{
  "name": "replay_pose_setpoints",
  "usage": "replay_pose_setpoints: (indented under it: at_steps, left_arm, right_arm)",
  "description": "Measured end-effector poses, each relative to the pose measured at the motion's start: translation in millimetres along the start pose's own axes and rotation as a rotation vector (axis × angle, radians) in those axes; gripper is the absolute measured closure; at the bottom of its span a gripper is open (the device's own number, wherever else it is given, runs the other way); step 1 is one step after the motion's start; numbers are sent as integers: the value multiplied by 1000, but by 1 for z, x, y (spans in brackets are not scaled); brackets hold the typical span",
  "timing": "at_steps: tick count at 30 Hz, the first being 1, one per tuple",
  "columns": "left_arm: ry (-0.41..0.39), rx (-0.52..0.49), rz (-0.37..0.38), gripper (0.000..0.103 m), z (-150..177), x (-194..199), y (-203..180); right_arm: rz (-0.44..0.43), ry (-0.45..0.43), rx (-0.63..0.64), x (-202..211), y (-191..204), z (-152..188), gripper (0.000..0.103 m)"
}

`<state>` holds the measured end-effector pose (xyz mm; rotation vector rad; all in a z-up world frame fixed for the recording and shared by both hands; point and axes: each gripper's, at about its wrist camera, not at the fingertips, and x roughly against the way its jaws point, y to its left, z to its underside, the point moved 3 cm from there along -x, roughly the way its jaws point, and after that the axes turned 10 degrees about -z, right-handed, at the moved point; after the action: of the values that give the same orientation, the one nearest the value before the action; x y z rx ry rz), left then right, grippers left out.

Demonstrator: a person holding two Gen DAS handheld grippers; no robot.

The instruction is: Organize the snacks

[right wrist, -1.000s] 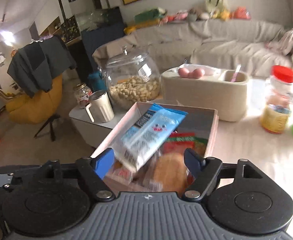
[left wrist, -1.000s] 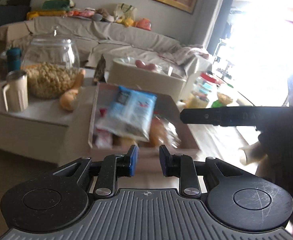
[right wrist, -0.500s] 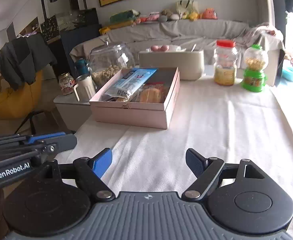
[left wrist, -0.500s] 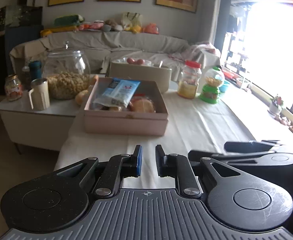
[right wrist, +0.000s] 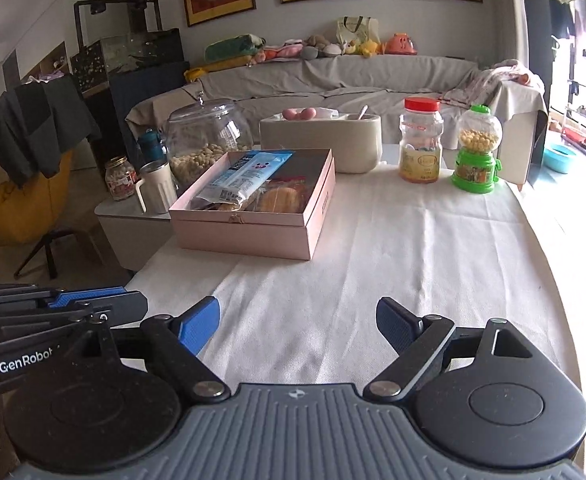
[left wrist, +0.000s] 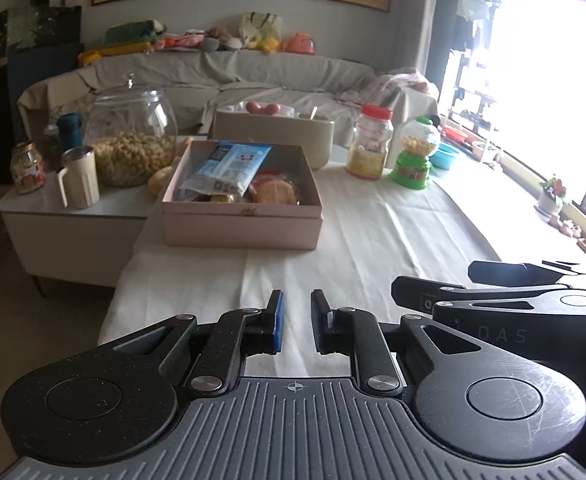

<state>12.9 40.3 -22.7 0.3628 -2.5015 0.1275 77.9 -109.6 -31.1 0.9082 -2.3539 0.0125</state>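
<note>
Snack packets, a blue-and-white pouch [left wrist: 229, 168] topmost, fill an open pink cardboard box [right wrist: 253, 236] on the cloth-covered bench [right wrist: 393, 260]. The left gripper [left wrist: 296, 322] is nearly closed and empty. The right gripper [right wrist: 298, 322], empty, has just been opening wide.

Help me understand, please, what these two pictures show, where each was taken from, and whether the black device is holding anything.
There is no robot here: a person holds a two-finger gripper in each hand, and each carries a fisheye camera looking forward along its fingers. One picture is from the left gripper, the other from the right gripper; the black shapes at the bottom are the tools themselves, and each also shows at the edge of the other's picture.

Both point over a table under a white cloth. On it stands an open pink box holding a blue snack packet and wrapped buns. Behind it are a beige container, a red-lidded jar and a green candy dispenser. A big glass jar of nuts and a cream mug stand on a lower side table.

Nothing is held. The left gripper is nearly closed with a small empty gap; the right has just been opening, also empty.
</note>
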Motion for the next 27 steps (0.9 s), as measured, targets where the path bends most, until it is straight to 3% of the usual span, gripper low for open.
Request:
replay_pose_setpoints:
  at_steps: [27]
  left_arm:
    - [7,13,24,85,2,1,-1]
  right_arm:
    - [3,30,14,-4,3,6,17]
